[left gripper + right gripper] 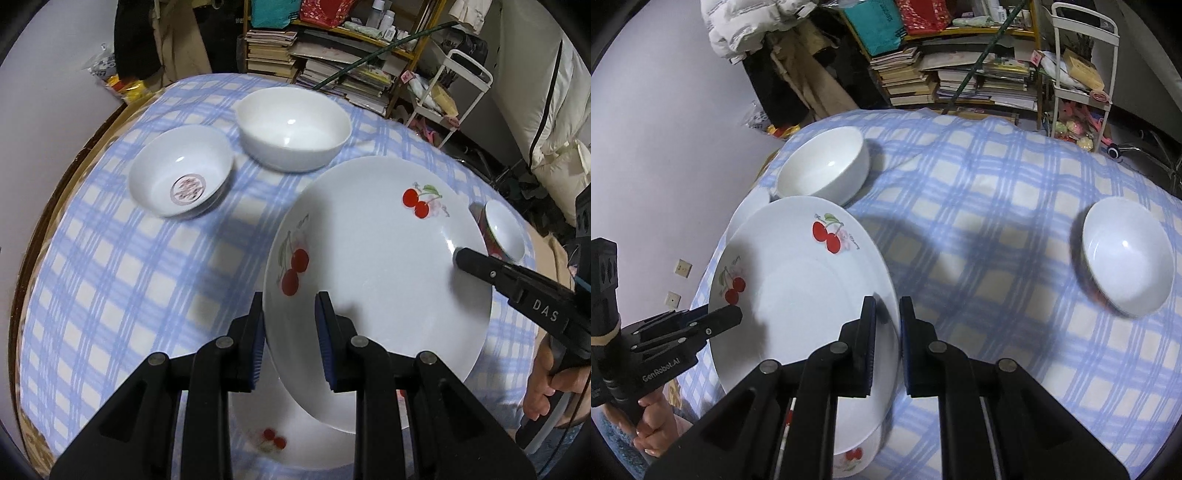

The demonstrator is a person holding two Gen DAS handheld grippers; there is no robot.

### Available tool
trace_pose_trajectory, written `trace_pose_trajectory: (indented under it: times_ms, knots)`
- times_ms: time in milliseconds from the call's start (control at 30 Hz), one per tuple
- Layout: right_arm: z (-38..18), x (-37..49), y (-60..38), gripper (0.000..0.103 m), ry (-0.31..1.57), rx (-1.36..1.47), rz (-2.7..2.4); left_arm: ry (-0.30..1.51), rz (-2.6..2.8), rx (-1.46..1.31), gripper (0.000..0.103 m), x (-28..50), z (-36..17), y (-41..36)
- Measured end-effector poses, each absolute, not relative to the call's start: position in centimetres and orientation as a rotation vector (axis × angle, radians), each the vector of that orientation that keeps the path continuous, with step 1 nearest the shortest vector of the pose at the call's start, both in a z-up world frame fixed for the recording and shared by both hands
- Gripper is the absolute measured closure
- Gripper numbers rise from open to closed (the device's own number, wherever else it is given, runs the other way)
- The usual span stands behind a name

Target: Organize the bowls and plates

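The left tool [290,339] pinches one rim of a cherry-print plate [376,266], its pads narrowly spread around the edge. The right tool [886,347] is nearly pressed together on the opposite rim. The plate hangs tilted above a second cherry plate [295,443] at the bench's near edge. Three bowls stand apart on the blue checked cloth [122,288] toward the far edge. Stacked books [960,85] and a white cart [1082,74] lie beyond.
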State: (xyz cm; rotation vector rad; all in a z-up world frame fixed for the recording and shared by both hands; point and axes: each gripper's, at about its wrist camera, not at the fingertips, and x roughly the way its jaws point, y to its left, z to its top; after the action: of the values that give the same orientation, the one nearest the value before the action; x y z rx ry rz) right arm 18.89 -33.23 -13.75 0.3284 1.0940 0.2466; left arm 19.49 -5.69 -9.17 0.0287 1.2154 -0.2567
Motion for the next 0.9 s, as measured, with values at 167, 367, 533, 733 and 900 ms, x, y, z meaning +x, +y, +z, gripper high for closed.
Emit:
trace_pose_trajectory:
  times_ms: [167,367,533,733,900]
  knots:
    - [-13.6,17.2,-31.9,0.089,1.087,0.326,0.256,1.214,-0.253,0.023,0.078,17.8,-9.0,-4.3]
    - [-14.1,15.4,-30.6,0.089,1.094,0.302,0.257,1.208,-0.25,0.021,0.078,15.7,-9.3,-3.0]
    - [-15.0,14.0,-29.9,0.089,1.092,0.307,0.244,1.239,-0.26,-0.04,0.078,14.4,-11.0,-1.9]
    - [-16.3,12.8,-29.3,0.089,1.103,0.294,0.219,1.256,-0.243,-0.009,0.078,13.6,-12.7,-2.1]
    - [-17.6,12.3,-29.4,0.089,1.11,0.317,0.206,1.282,-0.236,0.001,0.078,13.2,-14.0,-2.0]
